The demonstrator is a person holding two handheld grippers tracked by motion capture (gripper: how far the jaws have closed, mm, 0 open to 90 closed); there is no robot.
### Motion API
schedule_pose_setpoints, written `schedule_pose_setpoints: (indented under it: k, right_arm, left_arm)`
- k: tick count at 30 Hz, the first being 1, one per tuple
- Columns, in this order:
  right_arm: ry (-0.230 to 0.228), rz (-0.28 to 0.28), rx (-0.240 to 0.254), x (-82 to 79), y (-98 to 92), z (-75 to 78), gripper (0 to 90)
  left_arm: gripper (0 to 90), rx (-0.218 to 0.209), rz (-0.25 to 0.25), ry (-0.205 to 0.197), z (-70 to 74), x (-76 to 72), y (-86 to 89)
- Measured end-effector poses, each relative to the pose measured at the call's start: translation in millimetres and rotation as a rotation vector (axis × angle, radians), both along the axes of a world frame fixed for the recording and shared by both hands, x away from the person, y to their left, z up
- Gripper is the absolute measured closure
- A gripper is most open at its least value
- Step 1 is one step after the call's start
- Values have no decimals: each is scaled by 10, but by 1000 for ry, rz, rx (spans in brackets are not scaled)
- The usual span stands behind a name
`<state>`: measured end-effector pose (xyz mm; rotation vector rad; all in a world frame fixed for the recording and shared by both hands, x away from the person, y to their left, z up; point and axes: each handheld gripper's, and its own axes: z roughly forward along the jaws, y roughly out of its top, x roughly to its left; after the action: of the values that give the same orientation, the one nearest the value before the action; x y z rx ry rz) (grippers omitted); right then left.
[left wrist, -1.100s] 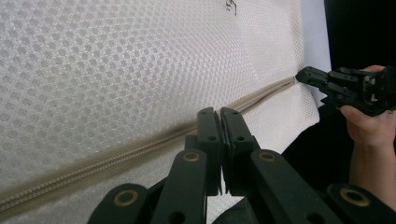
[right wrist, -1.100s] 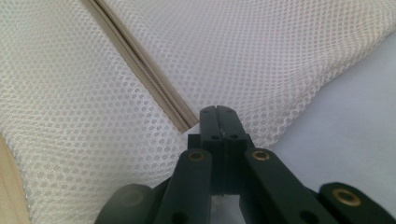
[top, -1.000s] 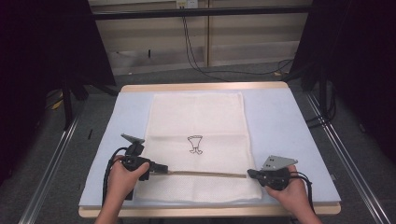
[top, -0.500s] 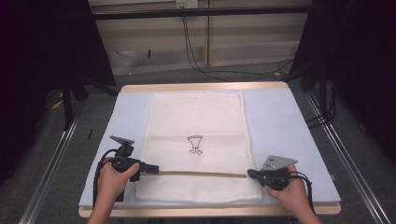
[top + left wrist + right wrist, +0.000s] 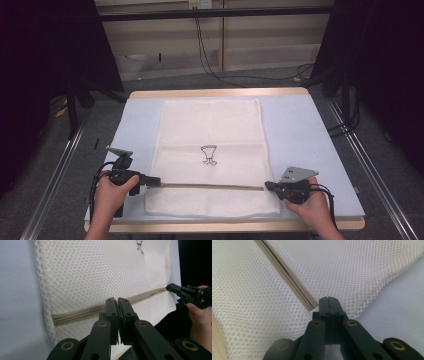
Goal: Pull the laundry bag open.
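Worktop [image 5: 310, 135]: pale blue mat on a wood-edged board, dark room with cables behind. Landmark: the zip [image 5: 210, 186] of the mesh laundry bag [image 5: 210, 130], which lies flat mid-worktop with the zip running across its near end.

- Your left claw [image 5: 156, 181], at the zip's left end: jaws pressed together, apparently pinching the slider to work the zip. The slider itself is hidden behind the jaws in the left gripper view [image 5: 117, 312].
- Your right claw [image 5: 268, 186], at the zip's right end: jaws pressed together, likely pinning the bag taut. Whether fabric is caught is hard to make out [image 5: 329, 302].
- Beyond the zip: a small printed motif [image 5: 209, 154], too small to read.
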<state>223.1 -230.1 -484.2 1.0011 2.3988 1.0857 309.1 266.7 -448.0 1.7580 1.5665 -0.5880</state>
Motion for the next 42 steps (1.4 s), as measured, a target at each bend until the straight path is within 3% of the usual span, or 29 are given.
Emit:
schedule_pose_setpoints:
  k: [5,6,12,17,18,20,22,23,24,25,26,27,29,30,31,32,33,34,36,38,40,42]
  right_arm:
    - [0,1,-1,0,0,1,900]
    - [-1,0,-2,0,0,1,900]
    - [3,1,-1,-1,0,1,900]
    - [0,0,0,0,0,0,900]
    - [0,-1,-1,0,0,1,900]
    - [4,-1,1,-1,1,0,900]
    - [4,-1,0,-1,1,1,900]
    - [4,-2,0,-1,2,2,900]
    - [4,-2,0,0,2,2,900]
    - [1,-2,1,1,-2,1,900]
    - [0,-1,5,0,-3,-3,900]
    - [-2,-2,10,-6,-5,-7,900]
    - [-6,-3,24,-6,-19,-13,900]
    - [1,-4,37,-5,-30,-4,853]
    - [8,-19,66,2,-45,7,737]
    - [-1,-62,105,13,-63,19,552]
    - [-27,-122,110,22,-82,34,502]
    - [-50,-135,97,30,-117,51,520]
    - [-74,-180,103,38,-180,77,466]
    - [-91,-212,81,52,-235,82,380]
    - [-94,-245,84,59,-283,72,328]
    - [-86,-271,87,67,-329,74,301]
  left_arm:
    - [877,2,12,-8,-13,5,81]
    - [877,24,8,-8,-8,5,105]
    - [873,52,36,-15,-1,-1,253]
    - [874,61,108,-10,-24,-19,406]
    - [874,65,99,-12,-43,-19,456]
    - [874,48,142,-9,-75,-30,520]
    - [873,37,120,-5,-117,-34,579]
    - [873,42,139,0,-128,-34,571]
    - [872,38,115,-2,-137,-31,586]
    - [870,24,148,-15,-134,-32,574]
    - [868,40,137,-31,-118,-34,593]
    - [891,47,177,-40,-97,-41,590]
    - [821,33,187,-77,-51,-61,629]
    - [768,32,204,-101,-34,-73,618]
    - [731,49,202,-130,-20,-80,611]
    - [697,74,192,-154,-7,-84,610]
    - [661,83,215,-179,6,-89,597]
    - [636,102,218,-214,13,-90,599]
    - [586,137,250,-299,4,-96,590]
    - [496,159,278,-345,-12,-94,584]
    - [388,213,283,-403,-31,-87,574]
    - [376,215,288,-408,-48,-78,559]
